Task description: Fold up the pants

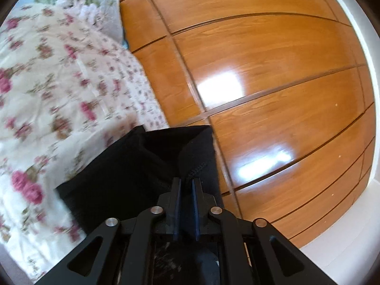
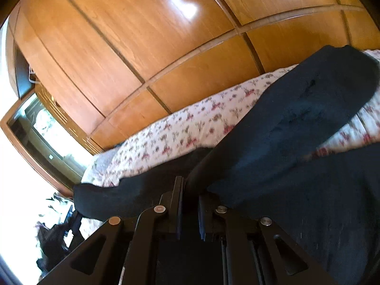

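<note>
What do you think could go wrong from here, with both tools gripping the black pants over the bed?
1. The left tool pinches only a narrow bunched ridge of the black pants, so the fabric might slip out.
2. In the right wrist view, one leg arcs loosely above the floral bedspread, so it may land twisted or creased.
3. The wooden wardrobe looks close; a wide swing could hit it.

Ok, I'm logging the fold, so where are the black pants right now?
The black pants lie across the floral bedspread beside the wooden wardrobe, pinched in both the right gripper and the left gripper.
</note>
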Demonstrator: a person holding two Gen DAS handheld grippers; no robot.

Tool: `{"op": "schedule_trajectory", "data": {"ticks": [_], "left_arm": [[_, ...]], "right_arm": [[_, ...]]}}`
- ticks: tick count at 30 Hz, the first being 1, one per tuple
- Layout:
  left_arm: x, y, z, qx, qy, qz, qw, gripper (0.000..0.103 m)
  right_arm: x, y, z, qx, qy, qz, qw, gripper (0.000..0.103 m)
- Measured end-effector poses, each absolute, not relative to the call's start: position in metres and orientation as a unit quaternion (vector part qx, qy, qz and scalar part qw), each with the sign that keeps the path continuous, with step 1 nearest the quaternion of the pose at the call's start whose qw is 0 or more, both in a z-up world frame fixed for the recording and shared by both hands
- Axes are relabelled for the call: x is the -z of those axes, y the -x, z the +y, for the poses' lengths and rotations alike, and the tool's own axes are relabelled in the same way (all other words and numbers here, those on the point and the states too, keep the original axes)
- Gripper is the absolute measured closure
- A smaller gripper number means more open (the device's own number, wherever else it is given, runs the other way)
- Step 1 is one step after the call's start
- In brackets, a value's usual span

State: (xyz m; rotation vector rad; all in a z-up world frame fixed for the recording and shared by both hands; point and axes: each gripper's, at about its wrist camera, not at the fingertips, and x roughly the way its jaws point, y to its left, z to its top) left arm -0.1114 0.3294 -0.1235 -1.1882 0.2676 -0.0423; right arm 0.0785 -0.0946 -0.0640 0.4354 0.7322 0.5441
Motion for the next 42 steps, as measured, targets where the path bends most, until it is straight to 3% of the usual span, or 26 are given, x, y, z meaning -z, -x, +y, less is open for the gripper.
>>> {"op": "schedule_trajectory", "data": {"ticks": [3,10,15,17,18,19,25,30,37,42], "left_arm": [[0.138,0.121,0.327,0.003,0.577,0.143,0.804,0.063],[0.158,0.132,0.327,0.011,0.630,0.143,0.763,0.048],[0.149,0.128,0.317,0.024,0.612,0.159,0.774,0.049],[0.144,0.123,0.312,0.016,0.596,0.171,0.784,0.061],[0.141,0.118,0.309,0.006,0.577,0.187,0.795,0.082],[0.137,0.112,0.307,-0.005,0.563,0.201,0.802,0.090],[0.100,0.113,0.320,-0.015,0.522,0.173,0.835,0.094],[0.091,0.135,0.343,-0.035,0.509,0.156,0.846,0.094],[0.159,0.141,0.343,-0.090,0.523,0.245,0.812,0.094],[0.149,0.142,0.333,-0.107,0.481,0.256,0.832,0.092]], "right_arm": [[0.085,-0.070,-0.091,-0.258,-0.181,0.366,0.876,0.092],[0.126,-0.078,-0.098,-0.244,-0.205,0.405,0.857,0.092],[0.129,-0.074,-0.105,-0.251,-0.207,0.399,0.857,0.092],[0.130,-0.072,-0.106,-0.253,-0.203,0.398,0.858,0.092],[0.130,-0.072,-0.106,-0.253,-0.202,0.399,0.858,0.092],[0.130,-0.073,-0.105,-0.253,-0.201,0.401,0.857,0.093],[0.105,-0.084,-0.108,-0.264,-0.244,0.403,0.842,0.094],[0.060,-0.045,-0.091,-0.321,-0.156,0.331,0.873,0.094],[0.120,-0.039,-0.095,-0.302,-0.176,0.416,0.840,0.094],[0.124,-0.039,-0.091,-0.305,-0.156,0.408,0.846,0.094]]}}
